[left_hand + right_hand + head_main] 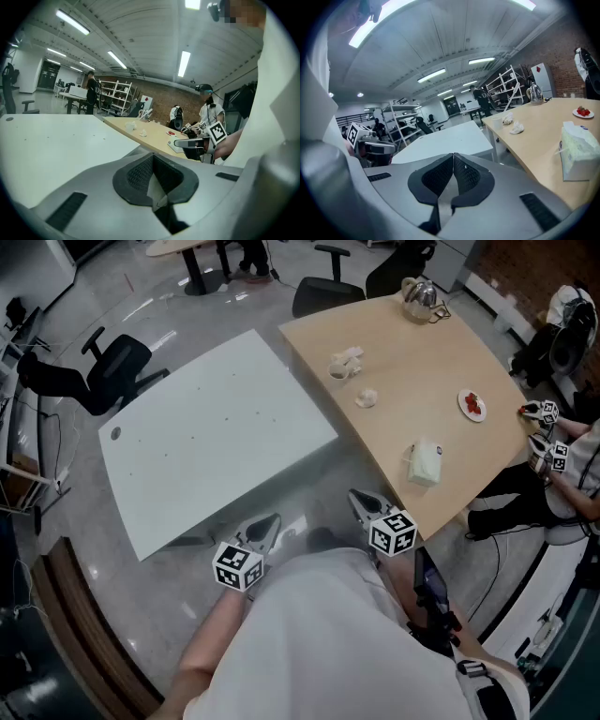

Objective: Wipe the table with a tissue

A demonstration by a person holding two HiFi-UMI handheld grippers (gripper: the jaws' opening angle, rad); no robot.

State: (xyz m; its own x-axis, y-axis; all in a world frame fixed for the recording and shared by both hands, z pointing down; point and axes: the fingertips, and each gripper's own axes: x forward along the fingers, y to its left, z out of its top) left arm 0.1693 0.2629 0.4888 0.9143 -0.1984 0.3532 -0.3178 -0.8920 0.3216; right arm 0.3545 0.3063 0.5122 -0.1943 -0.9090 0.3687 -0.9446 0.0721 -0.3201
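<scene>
A tissue pack [425, 463], tissue poking out, stands at the near edge of the tabletop [422, 352], a plate [463, 397] of red fruit [474, 406] further in; left gripper [266, 527] and right gripper [362, 503] hang clenched, empty, off it.

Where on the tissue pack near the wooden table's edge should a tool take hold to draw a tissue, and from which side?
Pinch the ruffled sheet poking from the top of the tissue pack, not its soft body. The pack seems to stand upright on the wooden table, so come from above, jaws straddling the sheet; the right tool is nearer.
</scene>
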